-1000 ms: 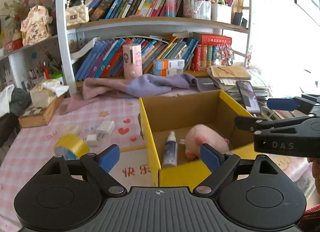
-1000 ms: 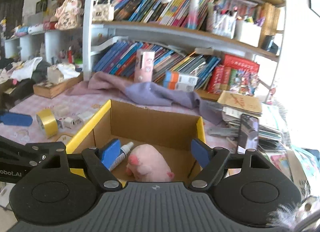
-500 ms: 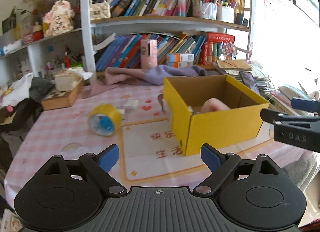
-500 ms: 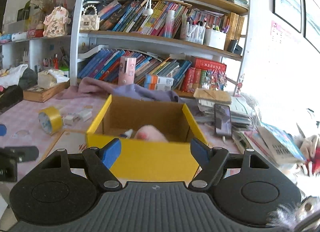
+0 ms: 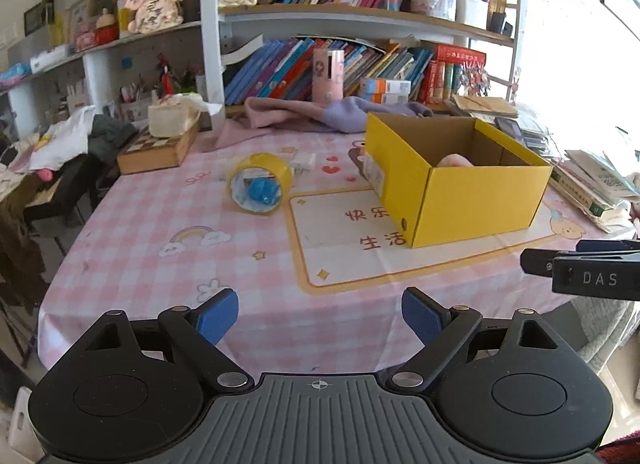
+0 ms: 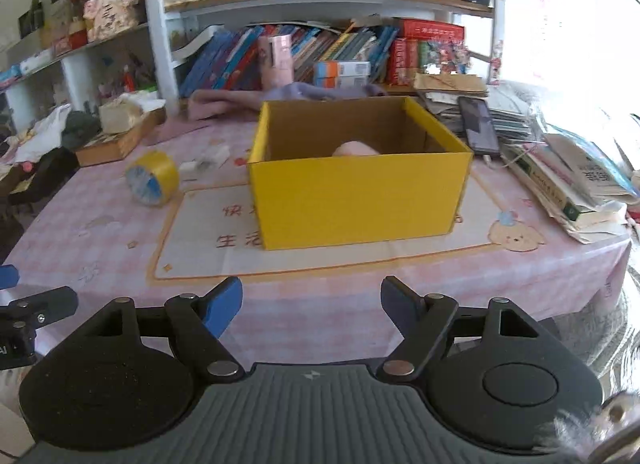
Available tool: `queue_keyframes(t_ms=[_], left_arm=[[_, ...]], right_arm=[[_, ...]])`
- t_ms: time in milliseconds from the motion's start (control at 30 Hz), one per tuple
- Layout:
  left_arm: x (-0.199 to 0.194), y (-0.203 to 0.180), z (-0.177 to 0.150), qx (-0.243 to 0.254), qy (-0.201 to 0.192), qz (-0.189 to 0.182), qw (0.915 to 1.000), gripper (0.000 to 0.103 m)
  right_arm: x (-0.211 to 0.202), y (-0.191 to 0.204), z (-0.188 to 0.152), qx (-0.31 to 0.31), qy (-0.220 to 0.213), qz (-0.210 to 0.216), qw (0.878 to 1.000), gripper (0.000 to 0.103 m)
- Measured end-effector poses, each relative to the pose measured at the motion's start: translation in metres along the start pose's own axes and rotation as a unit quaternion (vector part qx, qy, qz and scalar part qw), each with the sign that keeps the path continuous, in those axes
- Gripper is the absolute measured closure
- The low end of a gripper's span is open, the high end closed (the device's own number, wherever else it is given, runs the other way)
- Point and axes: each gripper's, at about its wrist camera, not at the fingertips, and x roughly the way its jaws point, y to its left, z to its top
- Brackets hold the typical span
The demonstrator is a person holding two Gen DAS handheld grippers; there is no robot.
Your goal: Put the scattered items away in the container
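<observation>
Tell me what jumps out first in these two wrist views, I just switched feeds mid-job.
The bright yellow box dominates mid-table, open-topped, with a pink plush peeking above its rim. To its left on the pink checked tablecloth lies a yellow tape roll on its side, small white items just behind it. Both hand-held grippers, left and right, hang open and empty at the table's near edge.

A yellow box (image 6: 360, 196) sits on a pink-and-white checked surface (image 5: 160, 224) printed with rainbows and stars; at its 9 o'clock lies a yellow tape roll (image 5: 259, 184), blue inside.
</observation>
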Motion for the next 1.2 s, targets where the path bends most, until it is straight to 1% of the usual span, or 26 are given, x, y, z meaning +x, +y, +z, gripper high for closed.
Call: queue_keyframes(t_ms=[267, 400, 633, 767, 933, 1200], left_arm=[[-0.007, 0.014, -0.008, 0.001, 0.006, 0.003, 1.0, 0.012], [-0.01, 0.021, -0.01, 0.001, 0.007, 0.006, 1.0, 0.012], [-0.013, 0.03, -0.013, -0.009, 0.004, 0.013, 0.9999, 0.012], [-0.016, 0.037, -0.012, -0.019, -0.004, 0.012, 0.9997, 0.012], [-0.012, 0.047, -0.013, -0.039, 0.002, 0.012, 0.9992, 0.012], [-0.007, 0.054, -0.012, -0.035, 0.008, 0.022, 0.9991, 0.012]], right_arm=[[-0.001, 0.028, -0.002, -0.032, 0.016, 0.051, 0.998, 0.027], [0.001, 0.039, -0.001, -0.042, 0.023, 0.067, 0.997, 0.028], [0.002, 0.06, 0.002, -0.074, 0.014, 0.084, 0.994, 0.028], [0.001, 0.072, 0.005, -0.1, 0.014, 0.095, 0.99, 0.028], [0.0, 0.082, 0.008, -0.122, 0.011, 0.1, 0.987, 0.028], [0.011, 0.086, 0.013, -0.112, 0.01, 0.103, 0.988, 0.029]])
